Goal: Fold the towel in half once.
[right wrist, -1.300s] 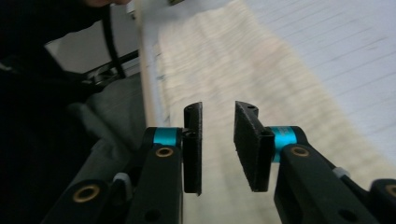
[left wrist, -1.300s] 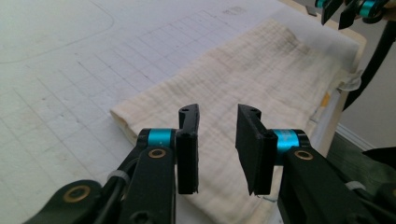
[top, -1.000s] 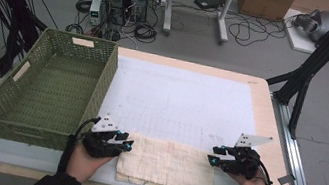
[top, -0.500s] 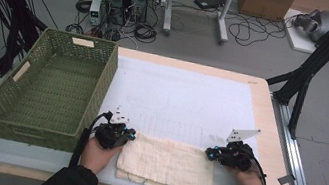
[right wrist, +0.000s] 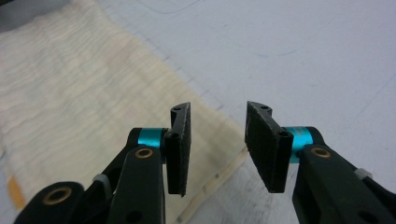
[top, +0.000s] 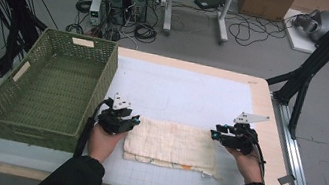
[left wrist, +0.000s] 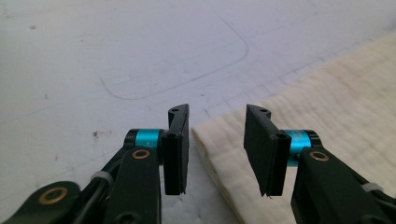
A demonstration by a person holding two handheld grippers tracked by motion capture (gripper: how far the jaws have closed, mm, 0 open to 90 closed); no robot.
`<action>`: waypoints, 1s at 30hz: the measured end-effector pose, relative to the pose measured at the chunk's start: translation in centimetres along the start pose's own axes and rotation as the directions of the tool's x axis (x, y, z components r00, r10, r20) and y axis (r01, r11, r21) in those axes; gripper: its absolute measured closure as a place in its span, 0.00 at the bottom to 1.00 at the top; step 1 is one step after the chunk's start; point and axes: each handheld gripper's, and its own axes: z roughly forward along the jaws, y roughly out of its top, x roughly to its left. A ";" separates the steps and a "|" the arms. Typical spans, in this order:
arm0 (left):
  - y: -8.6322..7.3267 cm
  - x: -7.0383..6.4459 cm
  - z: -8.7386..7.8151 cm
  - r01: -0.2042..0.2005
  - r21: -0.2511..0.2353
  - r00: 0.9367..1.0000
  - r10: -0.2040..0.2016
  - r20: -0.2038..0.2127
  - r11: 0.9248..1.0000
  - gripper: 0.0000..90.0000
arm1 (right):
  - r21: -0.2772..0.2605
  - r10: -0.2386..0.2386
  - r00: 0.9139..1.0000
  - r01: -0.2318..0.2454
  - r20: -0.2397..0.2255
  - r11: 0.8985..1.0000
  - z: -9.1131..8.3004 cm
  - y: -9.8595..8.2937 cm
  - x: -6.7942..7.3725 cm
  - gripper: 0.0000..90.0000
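A folded cream cloth (top: 171,144) lies on the white mat near the table's front edge. My left gripper (top: 131,120) sits at the cloth's far left corner, jaws apart, with the corner (left wrist: 210,133) just between and below them. My right gripper (top: 215,134) is at the cloth's far right corner, also open, and the cloth's edge (right wrist: 205,135) runs under the gap between its fingers. Neither gripper holds anything. In both gripper views the cloth (left wrist: 327,107) looks waffle-textured and lies flat in layers.
A green woven basket (top: 52,86) stands on the table's left side, close beside my left hand. The white gridded mat (top: 187,94) stretches behind the cloth. The table's right edge (top: 283,158) is near my right hand.
Both grippers have moved forward from the cloth's near edge to its far corners and turned inward toward each other. The cloth has not moved.
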 end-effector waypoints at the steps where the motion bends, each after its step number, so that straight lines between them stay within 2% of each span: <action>1: -0.2 -0.2 -0.3 -0.013 -0.005 1.000 0.013 0.016 1.000 0.67 | -0.007 -0.006 1.000 0.006 -0.011 1.000 -0.3 -0.3 0.4 0.67; 4: -1.2 -0.6 -1.2 -0.018 0.002 0.998 0.018 0.058 1.000 0.69 | -0.007 -0.029 0.998 0.029 -0.047 1.000 -1.0 -1.6 2.0 0.67; 7: -2.5 -0.8 -2.1 -0.029 0.020 0.997 0.028 0.076 0.999 0.70 | 0.009 -0.051 0.995 0.052 -0.089 0.999 -1.3 -3.1 3.4 0.67; 9: -3.2 -1.2 -2.7 -0.055 0.040 0.994 0.051 0.096 0.998 0.71 | 0.020 -0.061 0.991 0.064 -0.120 0.998 -1.4 -3.9 4.3 0.67; 12: -4.2 -1.9 -3.7 -0.088 0.043 0.988 0.082 0.130 0.995 0.72 | 0.035 -0.070 0.987 0.076 -0.142 0.997 -1.5 -4.7 5.2 0.68; 14: -4.6 -2.0 -4.0 -0.108 0.072 0.981 0.095 0.168 0.991 0.72 | 0.056 -0.081 0.985 0.090 -0.149 0.994 -1.3 -5.0 5.6 0.69; 16: -4.9 -2.2 -4.2 -0.123 0.090 0.976 0.104 0.191 0.988 0.72 | 0.071 -0.081 0.985 0.093 -0.153 0.993 -1.2 -5.2 5.7 0.70; 18: -5.1 -2.3 -4.2 -0.124 0.093 0.973 0.102 0.207 0.988 0.73 | 0.062 -0.066 0.986 0.076 -0.151 0.995 -1.1 -5.5 5.6 0.73; 22: -5.3 -2.2 -4.0 -0.162 0.094 0.969 0.140 0.203 0.982 0.80 | 0.065 -0.068 0.988 0.078 -0.141 0.995 -1.2 -5.6 5.6 0.84; 25: -5.1 -2.3 -4.1 -0.166 0.083 0.968 0.146 0.205 0.983 0.91 | 0.067 -0.073 0.987 0.084 -0.145 0.994 -1.2 -5.6 5.6 0.91; 30: -4.6 -2.1 -4.8 -0.143 0.037 0.968 0.132 0.211 0.989 0.93 | 0.045 -0.075 0.985 0.083 -0.157 0.996 -1.6 -5.3 5.6 0.95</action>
